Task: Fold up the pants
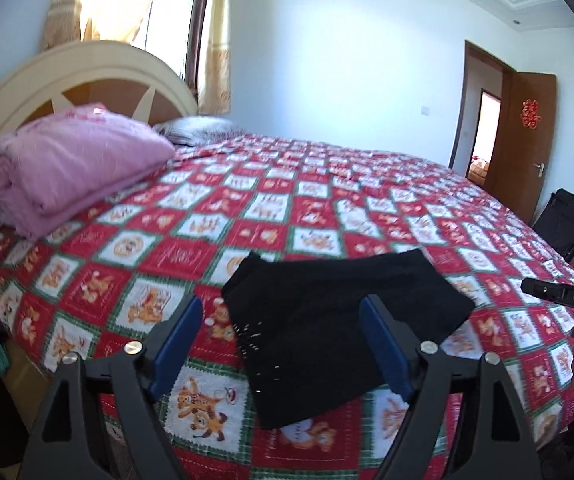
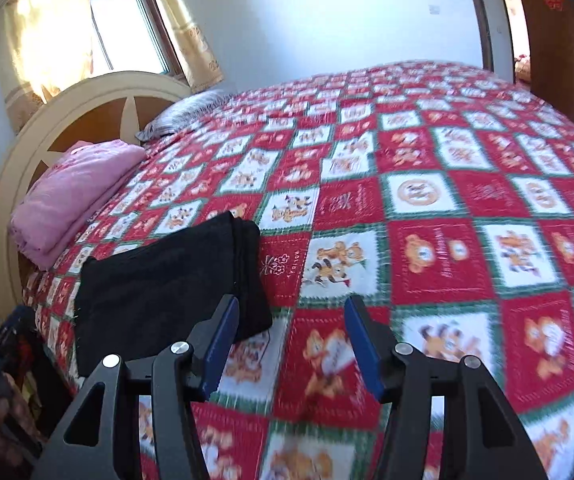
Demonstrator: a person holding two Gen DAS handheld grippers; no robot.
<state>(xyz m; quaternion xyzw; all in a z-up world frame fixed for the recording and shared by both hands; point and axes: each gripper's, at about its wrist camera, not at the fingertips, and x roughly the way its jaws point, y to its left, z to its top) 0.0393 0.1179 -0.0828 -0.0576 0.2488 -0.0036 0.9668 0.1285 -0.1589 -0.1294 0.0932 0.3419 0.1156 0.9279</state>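
Pants point(image 1: 327, 320), black and folded into a compact rectangle, lie flat on the bedspread point(image 1: 327, 184) near the bed's edge. Left gripper point(image 1: 283, 344) and right gripper point(image 2: 289, 344) hover above, fingers spread, gripping nothing.

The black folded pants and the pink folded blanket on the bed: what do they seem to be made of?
The black folded pants look like a soft matte knit, perhaps cotton or fleece: no shine, limp rounded fold edges. The pink folded blanket looks like a thick, fuzzy plush or terry: puffy stacked layers, dull surface. The blur leaves the weave of both uncertain.
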